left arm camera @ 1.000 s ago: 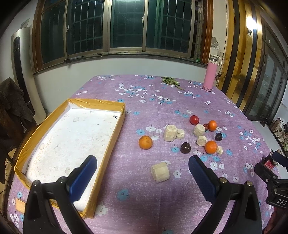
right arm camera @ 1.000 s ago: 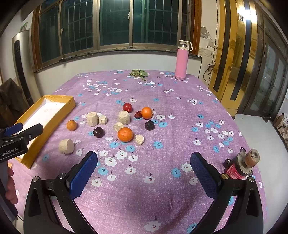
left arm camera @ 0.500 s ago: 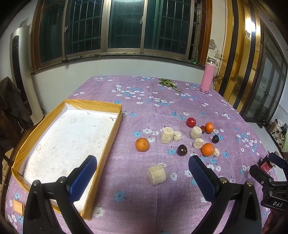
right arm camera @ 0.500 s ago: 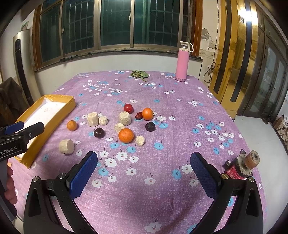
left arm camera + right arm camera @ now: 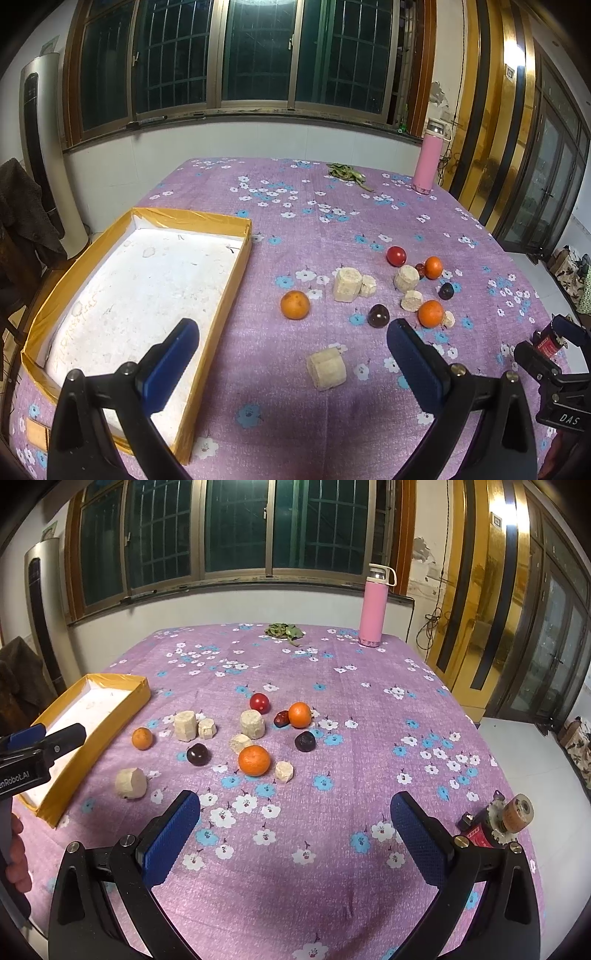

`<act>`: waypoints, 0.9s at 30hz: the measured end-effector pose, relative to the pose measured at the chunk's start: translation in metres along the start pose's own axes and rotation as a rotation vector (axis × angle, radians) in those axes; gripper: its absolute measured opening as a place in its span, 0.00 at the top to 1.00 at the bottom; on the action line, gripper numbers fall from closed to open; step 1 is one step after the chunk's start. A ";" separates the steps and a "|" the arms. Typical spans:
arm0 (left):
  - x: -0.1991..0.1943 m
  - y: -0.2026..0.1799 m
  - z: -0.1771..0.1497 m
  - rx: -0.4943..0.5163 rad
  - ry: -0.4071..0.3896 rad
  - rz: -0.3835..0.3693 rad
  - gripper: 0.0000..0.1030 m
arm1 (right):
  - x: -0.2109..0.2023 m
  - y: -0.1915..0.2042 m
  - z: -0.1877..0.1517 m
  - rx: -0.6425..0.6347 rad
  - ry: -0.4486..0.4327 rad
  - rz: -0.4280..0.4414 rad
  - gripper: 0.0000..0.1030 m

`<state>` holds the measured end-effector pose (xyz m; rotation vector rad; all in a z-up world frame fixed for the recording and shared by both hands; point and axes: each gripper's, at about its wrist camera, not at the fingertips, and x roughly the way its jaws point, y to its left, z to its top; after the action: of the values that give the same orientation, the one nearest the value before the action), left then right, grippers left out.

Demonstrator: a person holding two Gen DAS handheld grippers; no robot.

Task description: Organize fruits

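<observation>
Three oranges (image 5: 254,760) lie scattered on the purple flowered cloth, one off alone nearest the yellow-rimmed tray (image 5: 138,698). A red tomato (image 5: 259,703) sits at the far edge of the cluster, two dark plums (image 5: 197,754) rest among pale cut chunks (image 5: 252,724), and one big pale chunk (image 5: 327,370) lies apart, nearest the camera. The tray's white floor holds no fruit.

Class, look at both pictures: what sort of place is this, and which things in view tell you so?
Most likely a room in a home. A table under a flowered purple cloth stands by barred windows, with a pink water bottle and loose fruit such as an orange on it.
</observation>
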<state>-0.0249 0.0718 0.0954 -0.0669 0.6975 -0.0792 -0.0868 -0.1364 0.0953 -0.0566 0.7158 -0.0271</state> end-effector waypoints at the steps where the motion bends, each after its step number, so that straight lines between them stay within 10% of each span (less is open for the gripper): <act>1: 0.000 0.001 0.000 0.002 -0.001 0.000 0.00 | 0.001 0.000 0.000 -0.004 -0.001 -0.001 0.00; 16: -0.011 -0.003 -0.015 0.172 0.011 -0.026 0.00 | 0.043 -0.007 0.010 -0.027 0.043 0.088 0.04; 27: -0.004 -0.018 -0.027 0.252 0.057 -0.035 0.00 | 0.111 0.016 0.030 -0.117 0.156 0.255 0.26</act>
<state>-0.0466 0.0537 0.0787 0.1651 0.7388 -0.2026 0.0169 -0.1241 0.0442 -0.0756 0.8759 0.2567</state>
